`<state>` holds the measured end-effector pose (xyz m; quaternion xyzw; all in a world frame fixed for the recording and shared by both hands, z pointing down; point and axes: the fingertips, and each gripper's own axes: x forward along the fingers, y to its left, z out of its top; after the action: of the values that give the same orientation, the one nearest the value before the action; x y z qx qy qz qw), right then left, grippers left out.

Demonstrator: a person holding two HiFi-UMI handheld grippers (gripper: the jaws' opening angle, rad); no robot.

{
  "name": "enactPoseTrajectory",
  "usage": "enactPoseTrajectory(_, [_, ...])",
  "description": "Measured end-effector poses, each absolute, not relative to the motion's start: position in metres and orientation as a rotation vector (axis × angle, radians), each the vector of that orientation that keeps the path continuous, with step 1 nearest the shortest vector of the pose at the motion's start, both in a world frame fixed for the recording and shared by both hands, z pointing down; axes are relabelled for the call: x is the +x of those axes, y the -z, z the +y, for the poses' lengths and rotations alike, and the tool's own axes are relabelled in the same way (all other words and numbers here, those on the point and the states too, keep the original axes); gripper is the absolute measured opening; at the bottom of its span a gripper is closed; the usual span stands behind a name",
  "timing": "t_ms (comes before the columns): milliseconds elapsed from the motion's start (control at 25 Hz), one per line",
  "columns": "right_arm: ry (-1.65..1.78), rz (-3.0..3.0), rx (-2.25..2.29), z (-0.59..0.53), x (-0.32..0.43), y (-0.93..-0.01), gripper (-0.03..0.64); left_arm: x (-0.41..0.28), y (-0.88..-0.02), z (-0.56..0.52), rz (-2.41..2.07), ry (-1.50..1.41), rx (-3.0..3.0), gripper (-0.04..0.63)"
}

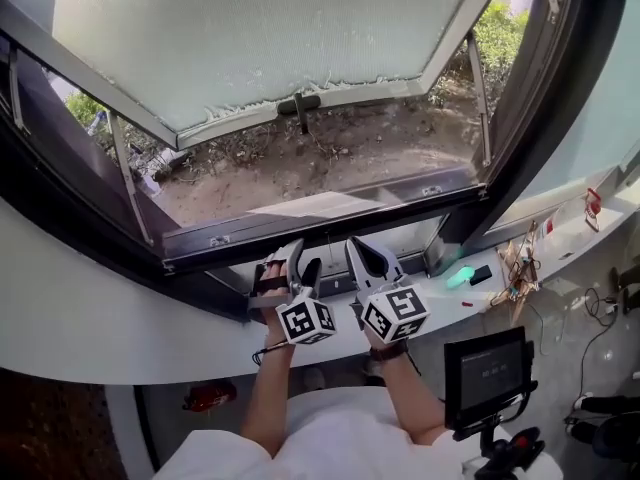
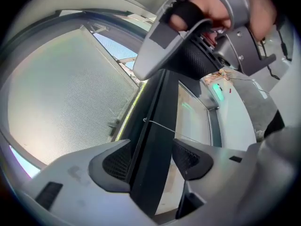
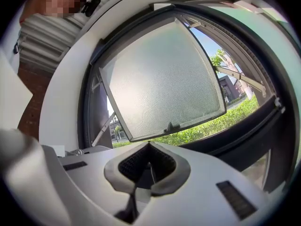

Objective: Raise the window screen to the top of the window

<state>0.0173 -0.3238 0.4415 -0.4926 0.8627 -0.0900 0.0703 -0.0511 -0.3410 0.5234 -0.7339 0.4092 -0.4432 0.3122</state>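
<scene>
Left gripper [image 1: 300, 264] stands wide open astride the window screen's dark bar [image 2: 157, 126], which lies along the window's [image 1: 330, 118] bottom edge; right gripper [image 1: 368, 258], just beside, is closed and empty.

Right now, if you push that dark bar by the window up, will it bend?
Probably not: the dark bar looks straight and thick, so it likely stays stiff. Its smooth faces might be slippery, but the left gripper has its textured jaws open on either side of it, which should help it grip.
</scene>
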Motion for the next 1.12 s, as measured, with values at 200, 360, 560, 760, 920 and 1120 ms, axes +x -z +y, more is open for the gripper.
enactPoseTrajectory(200, [0.292,2.582,-1.528,-0.325,0.028,-0.451,0.002,-0.054,-0.532,-0.346,1.067,1.206,-1.936,0.25])
enactPoseTrajectory(360, [0.314,2.583,-1.559,-0.327,0.032,-0.463,0.002,-0.057,-0.535,-0.349,1.063,1.221,-1.905,0.25])
enactPoseTrajectory(560, [0.364,2.569,-1.602,-0.331,0.039,-0.485,0.002,-0.056,-0.532,-0.353,1.142,1.144,-1.989,0.25])
enactPoseTrajectory(760, [0.469,2.572,-1.65,-0.337,0.043,-0.522,0.002,-0.06,-0.535,-0.355,1.086,1.27,-1.889,0.249])
enactPoseTrajectory(920, [0.573,2.624,-1.63,-0.343,0.042,-0.553,0.002,-0.06,-0.535,-0.355,1.064,1.296,-1.899,0.248])
enactPoseTrajectory(1120, [0.675,2.66,-1.637,-0.353,0.05,-0.591,0.002,-0.062,-0.537,-0.354,1.029,1.313,-1.854,0.239])
